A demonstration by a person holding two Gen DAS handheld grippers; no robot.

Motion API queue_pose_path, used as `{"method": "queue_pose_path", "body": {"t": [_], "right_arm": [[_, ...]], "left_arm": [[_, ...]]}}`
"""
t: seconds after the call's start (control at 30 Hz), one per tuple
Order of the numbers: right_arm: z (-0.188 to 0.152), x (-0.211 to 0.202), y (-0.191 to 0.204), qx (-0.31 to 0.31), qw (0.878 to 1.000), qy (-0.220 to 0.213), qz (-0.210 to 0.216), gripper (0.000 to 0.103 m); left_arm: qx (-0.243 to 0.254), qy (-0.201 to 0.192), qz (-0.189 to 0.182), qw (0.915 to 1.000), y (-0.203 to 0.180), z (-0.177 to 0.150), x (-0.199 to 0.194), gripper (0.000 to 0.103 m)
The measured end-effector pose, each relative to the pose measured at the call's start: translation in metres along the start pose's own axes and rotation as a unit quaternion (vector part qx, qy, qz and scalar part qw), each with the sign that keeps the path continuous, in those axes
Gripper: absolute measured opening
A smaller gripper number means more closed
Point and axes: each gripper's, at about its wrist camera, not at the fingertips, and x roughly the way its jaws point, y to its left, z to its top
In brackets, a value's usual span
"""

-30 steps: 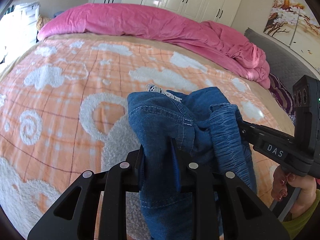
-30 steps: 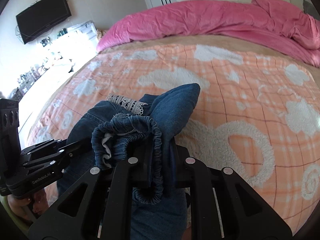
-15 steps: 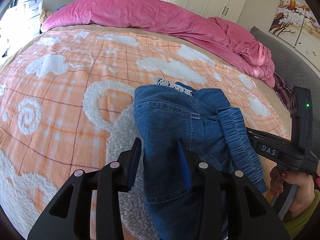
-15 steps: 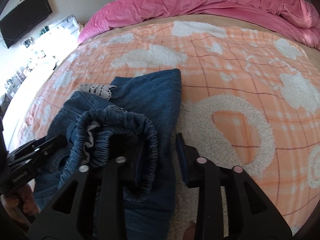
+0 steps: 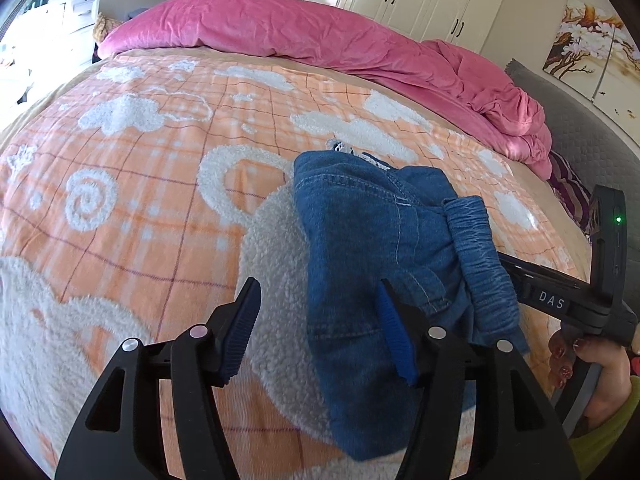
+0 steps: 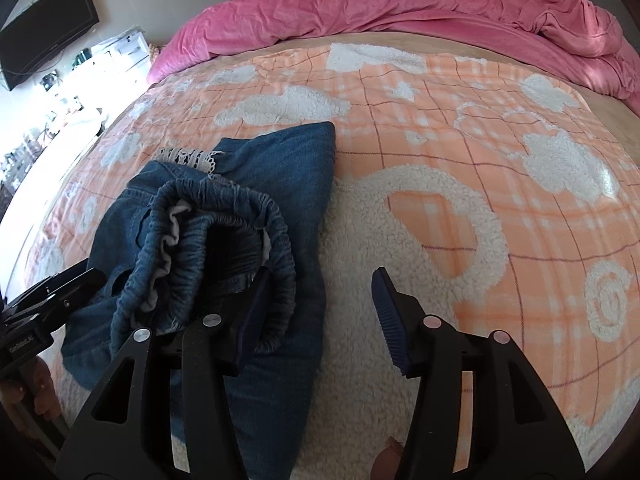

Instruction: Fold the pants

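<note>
Both grippers just opened, releasing pants (image 5: 372, 240) | left gripper (image 5: 320, 328) unclenched | right gripper (image 6: 320, 316) unclenched

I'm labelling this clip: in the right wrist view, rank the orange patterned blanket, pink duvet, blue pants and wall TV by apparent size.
1. orange patterned blanket
2. blue pants, though nearness to the camera enlarges them
3. pink duvet, comparable to the pants, so unsure
4. wall TV

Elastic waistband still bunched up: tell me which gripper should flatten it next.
Right, probably. The right gripper is open with one finger against the waistband. The left gripper, also open, sits at the jeans' opposite edge, farther away.
</note>
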Motion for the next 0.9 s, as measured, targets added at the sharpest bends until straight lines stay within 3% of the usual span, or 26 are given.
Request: {"method": "queue_pose_path", "body": {"t": [0.27,0.37,0.6,0.9], "right_arm": [[-0.014,-0.024,-0.001,0.006,1.000,-0.009,-0.005,0.047],[-0.019,-0.038,-0.001,0.006,1.000,-0.015,0.002,0.056],[-0.033,-0.072,0.007,0.000,0.999,-0.047,0.005,0.060],[-0.051,-0.121,0.015,-0.011,0.995,-0.098,0.004,0.078]], "left_arm": [[0.007,-0.012,0.011,0.9998,-0.002,-0.013,-0.027,0.066],[0.012,-0.013,0.008,0.9998,-0.006,-0.018,-0.039,0.070],[0.027,-0.025,0.018,0.9992,-0.015,-0.033,-0.067,0.082],[0.039,-0.046,0.020,0.9980,-0.029,-0.048,-0.103,0.095]]}}
